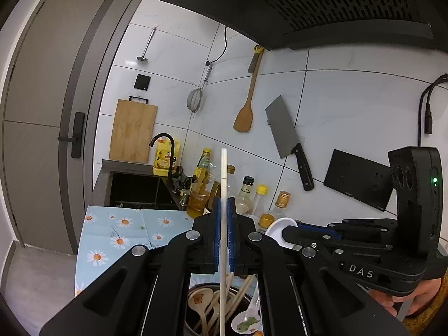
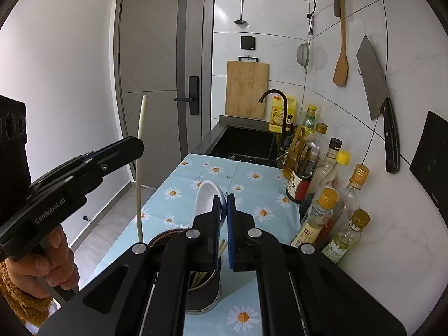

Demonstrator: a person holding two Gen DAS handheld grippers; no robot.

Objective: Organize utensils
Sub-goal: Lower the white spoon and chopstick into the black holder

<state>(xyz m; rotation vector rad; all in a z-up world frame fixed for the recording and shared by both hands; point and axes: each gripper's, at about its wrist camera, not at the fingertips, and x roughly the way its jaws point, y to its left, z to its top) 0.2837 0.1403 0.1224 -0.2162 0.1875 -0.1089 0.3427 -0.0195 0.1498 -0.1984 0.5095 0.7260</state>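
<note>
My left gripper (image 1: 224, 204) is shut on a long white chopstick (image 1: 223, 173) that stands upright between its blue pads. Under it is a dark round utensil holder (image 1: 193, 291) with ceramic spoons (image 1: 197, 299) and wooden chopsticks inside. My right gripper (image 2: 223, 201) is shut on the rim of a white spoon (image 2: 205, 196), held above the same holder (image 2: 207, 288). In the left wrist view the right gripper (image 1: 289, 232) with the white spoon (image 1: 280, 228) is just to the right. The right wrist view has the left gripper (image 2: 137, 147) and chopstick (image 2: 141, 128) at the left.
A daisy-print cloth (image 2: 252, 176) covers the counter. Several sauce and oil bottles (image 2: 322, 204) line the right wall. A black sink (image 2: 246, 140) with a dark faucet (image 2: 280, 103) lies beyond. A cleaver (image 2: 375, 89), wooden spatula (image 2: 341, 64), strainer and cutting board (image 2: 246, 89) are on the tiled walls.
</note>
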